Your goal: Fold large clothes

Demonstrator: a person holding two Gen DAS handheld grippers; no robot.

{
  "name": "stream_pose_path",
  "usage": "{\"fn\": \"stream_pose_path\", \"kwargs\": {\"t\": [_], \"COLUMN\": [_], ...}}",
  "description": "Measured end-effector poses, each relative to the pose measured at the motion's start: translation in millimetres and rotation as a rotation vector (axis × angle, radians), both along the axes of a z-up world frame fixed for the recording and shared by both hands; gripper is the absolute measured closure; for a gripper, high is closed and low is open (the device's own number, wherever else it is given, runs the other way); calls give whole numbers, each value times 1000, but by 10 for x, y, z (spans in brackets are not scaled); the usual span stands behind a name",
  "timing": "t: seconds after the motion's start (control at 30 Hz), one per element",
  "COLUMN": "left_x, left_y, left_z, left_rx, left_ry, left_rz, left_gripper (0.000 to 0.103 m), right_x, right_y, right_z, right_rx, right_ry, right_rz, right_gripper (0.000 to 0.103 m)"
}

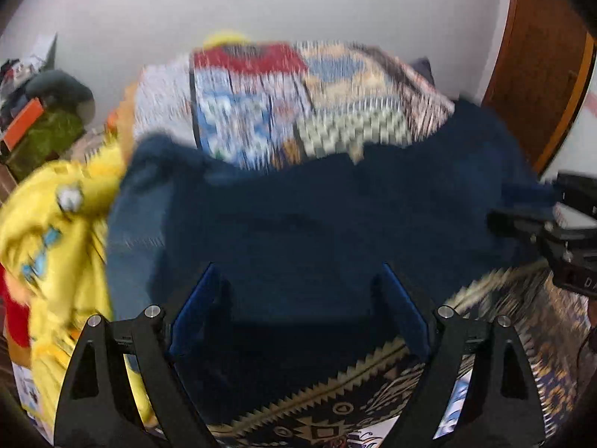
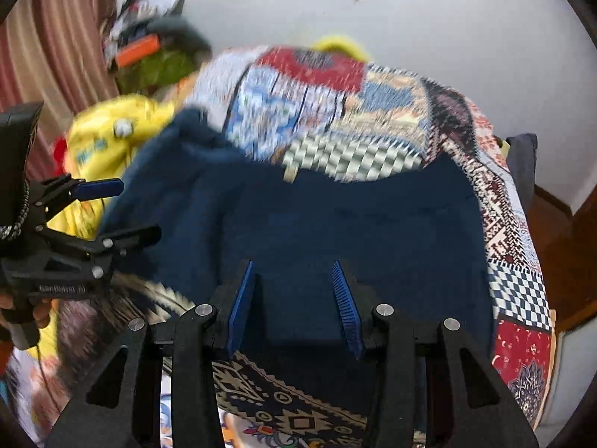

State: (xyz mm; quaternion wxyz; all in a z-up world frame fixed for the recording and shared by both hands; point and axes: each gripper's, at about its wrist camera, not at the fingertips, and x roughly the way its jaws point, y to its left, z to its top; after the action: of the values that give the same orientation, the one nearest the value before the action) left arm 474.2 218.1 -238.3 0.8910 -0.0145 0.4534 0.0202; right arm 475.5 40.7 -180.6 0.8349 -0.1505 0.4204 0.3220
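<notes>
Spanning the middle of a bed, a dark blue garment (image 1: 317,224) lies spread over a patchwork bedspread (image 1: 335,86), its near hem reaching a black-and-gold patterned border (image 1: 335,407) at the near edge. Both views are blurred by motion, so creases and seams of the cloth cannot be read.

Left gripper (image 1: 300,313): jaws wide apart, blue pads clear of one another, nothing between them; it hovers over the near part of the garment. The right-wrist view shows it at the left side of the garment, again parted and empty.

Right gripper (image 2: 294,306): jaws parted to a lesser width, nothing held, poised above the near hem. In the left-wrist view it appears at the right edge of the garment; whether a fingertip touches the cloth there cannot be told.

A yellow garment (image 1: 56,224) lies heaped at the left, just beside and perhaps overlapping the blue one's left edge. Clutter (image 2: 156,48) stands at the far left against the wall.

Risks, as judged: a pinch taken at the left edge could gather yellow fabric along with blue, dragging both into the fold. A grasp on a single layer, or at unequal points on the two sides, would skew the fold line. Closing too deep could catch the bedspread beneath and pull it up with the garment.
</notes>
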Motion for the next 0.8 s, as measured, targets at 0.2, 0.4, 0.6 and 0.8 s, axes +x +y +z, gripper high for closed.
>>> {"fn": "stream_pose_path", "kwargs": {"t": [0.2,0.4,0.6,0.8], "left_x": [-162,-546,-909,-1269], "left_y": [253,505,725,860], "left_z": [-354,-513,-574,-430], "left_rx": [-1,88,34,-30], "left_ry": [5,30,34,16], "left_rz": [60,144,236,329], "left_gripper": [14,14,13,13], "right_x": [131,349,196,167], "right_y": [-249,-711,-910,-1313], "right_z": [-233,-234,-198,-113], "right_rx": [-75,-87,-177,-137], "right_ry": [-73,-85,-150,-41], "right_rz": [-70,-159,-226,-310], "right_gripper": [53,53,51,47]}}
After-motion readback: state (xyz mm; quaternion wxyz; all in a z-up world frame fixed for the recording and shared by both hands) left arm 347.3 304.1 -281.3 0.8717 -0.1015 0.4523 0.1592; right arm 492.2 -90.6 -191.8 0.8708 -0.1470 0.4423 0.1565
